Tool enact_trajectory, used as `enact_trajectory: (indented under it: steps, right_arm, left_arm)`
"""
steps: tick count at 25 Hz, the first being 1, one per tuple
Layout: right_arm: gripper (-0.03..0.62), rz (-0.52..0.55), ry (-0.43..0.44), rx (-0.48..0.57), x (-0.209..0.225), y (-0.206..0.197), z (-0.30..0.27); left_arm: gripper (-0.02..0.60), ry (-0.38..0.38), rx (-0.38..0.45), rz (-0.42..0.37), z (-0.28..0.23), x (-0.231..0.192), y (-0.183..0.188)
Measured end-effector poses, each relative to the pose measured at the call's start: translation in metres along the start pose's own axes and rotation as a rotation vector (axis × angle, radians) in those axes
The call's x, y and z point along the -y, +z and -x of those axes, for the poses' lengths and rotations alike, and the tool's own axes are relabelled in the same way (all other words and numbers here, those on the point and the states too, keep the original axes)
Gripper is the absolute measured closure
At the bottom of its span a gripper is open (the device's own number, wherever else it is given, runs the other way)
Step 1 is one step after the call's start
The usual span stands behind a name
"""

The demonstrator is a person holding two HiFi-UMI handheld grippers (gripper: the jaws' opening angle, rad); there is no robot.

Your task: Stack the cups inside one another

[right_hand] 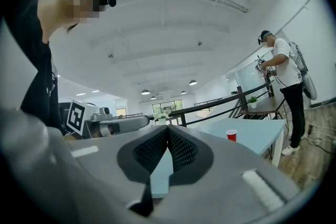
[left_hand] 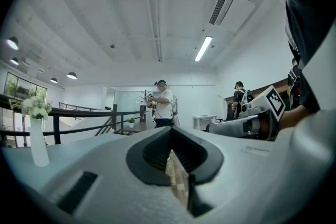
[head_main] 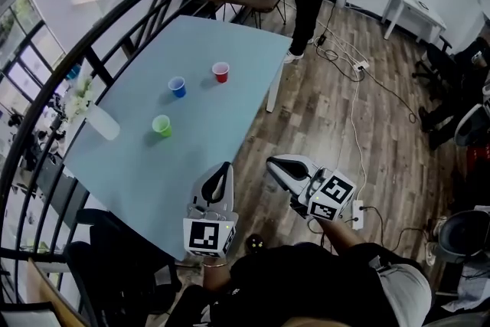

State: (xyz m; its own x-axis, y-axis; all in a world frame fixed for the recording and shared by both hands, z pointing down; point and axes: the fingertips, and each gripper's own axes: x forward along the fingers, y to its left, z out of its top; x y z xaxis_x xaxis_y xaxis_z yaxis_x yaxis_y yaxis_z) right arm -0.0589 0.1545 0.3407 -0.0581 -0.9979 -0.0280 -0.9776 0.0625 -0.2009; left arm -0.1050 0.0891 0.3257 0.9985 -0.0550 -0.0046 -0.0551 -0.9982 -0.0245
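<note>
- Pale blue table (head_main: 230, 130) on a railed mezzanine carries all three cups. Each is upright, mouth up and apart from the others, so any one could drop into another, but none is nested yet.
- Green cup (head_main: 161, 125) stands nearest. The blue cup (head_main: 178, 86) is at its 1 o'clock, and the red cup (head_main: 220, 72) is near the blue one, at 2 o'clock.
- Left gripper (head_main: 223, 167) and right gripper (head_main: 272, 165) hang side by side off the table's near corner, about 4 o'clock from the green cup and well apart from every cup.
- Both have jaws pressed together on nothing, and they must part before taking a cup.
- White vase (head_main: 103, 124) at the green cup's 9 o'clock is likely worth steering clear of.
</note>
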Motion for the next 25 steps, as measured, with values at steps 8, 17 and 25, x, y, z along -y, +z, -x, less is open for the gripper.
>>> enact_trajectory:
  steps: [8,17,25]
  right_arm:
    - [0.592,0.005,0.018,0.000,0.000,0.000,-0.024]
    - [0.592,0.013,0.092,-0.010,-0.001,-0.002,-0.060]
    - [0.592,0.019,0.200,-0.012,0.023,0.002,-0.106]
  left_arm:
    - [0.597,0.015,-0.009,-0.025,0.004,-0.020,-0.002]
    - [0.597,0.102,-0.014,-0.017,0.015,-0.054,-0.007]
    - [0.597,0.226,-0.007,-0.028,0.006,-0.093,-0.008]
